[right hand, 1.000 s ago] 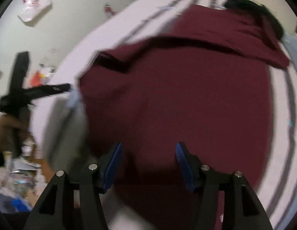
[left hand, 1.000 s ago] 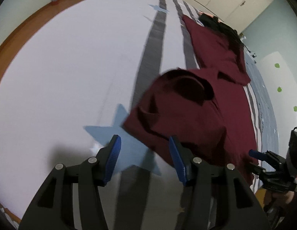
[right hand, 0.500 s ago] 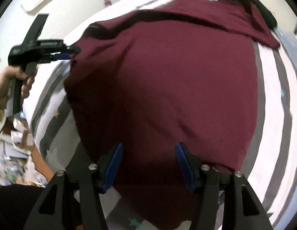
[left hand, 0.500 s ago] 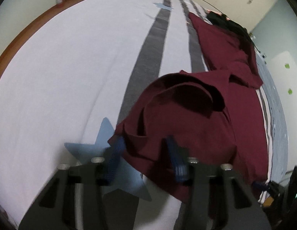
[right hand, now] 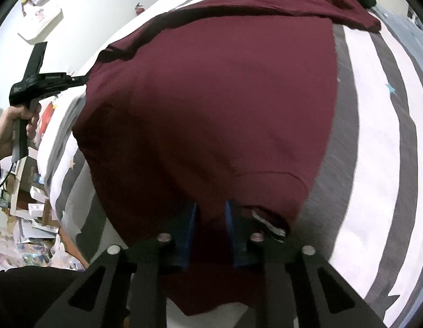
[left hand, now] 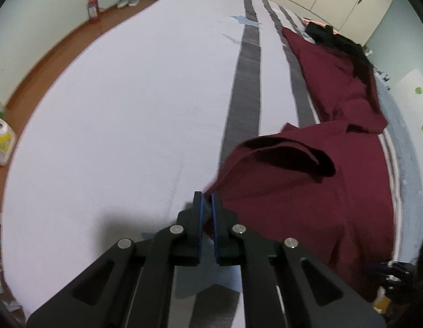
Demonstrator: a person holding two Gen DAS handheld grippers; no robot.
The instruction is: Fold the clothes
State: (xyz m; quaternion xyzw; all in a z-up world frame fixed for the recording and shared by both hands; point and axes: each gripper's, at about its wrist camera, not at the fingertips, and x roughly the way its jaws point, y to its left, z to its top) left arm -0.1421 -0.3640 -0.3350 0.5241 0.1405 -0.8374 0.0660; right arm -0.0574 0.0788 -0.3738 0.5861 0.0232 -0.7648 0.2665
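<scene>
Left wrist view first: your left gripper [left hand: 206,205] has its blue pads squeezed together on the near corner edge of the maroon shirt [left hand: 299,202], and a sliver of the dark red cloth shows between them. The shirt is spread over the right half of the bed [left hand: 115,114], which wears a white cover with grey stripes and pale blue stars, and there's a loose fold standing up a little beyond your pinch. Further back a second maroon garment [left hand: 337,82] lies along the same side with a black garment [left hand: 337,39] beside it. On the wooden floor by the far wall there's a red fire extinguisher [left hand: 93,8] and a pair of white shoes [left hand: 126,1]; any label on the extinguisher is too small to read. Right wrist view: your right gripper [right hand: 210,218] is closing, with shirt cloth lying between the pads, and a small grey tag [right hand: 267,225] sits at the hem just beside the right finger, its print unreadable. Over on the left you can see your hand [right hand: 12,125] holding the other gripper with its tip at the shirt's far corner; there's pale lettering on its black body but it's too blurry to make out. A white bag [right hand: 39,17] with pink lettering I can't read hangs on the wall behind it.
</scene>
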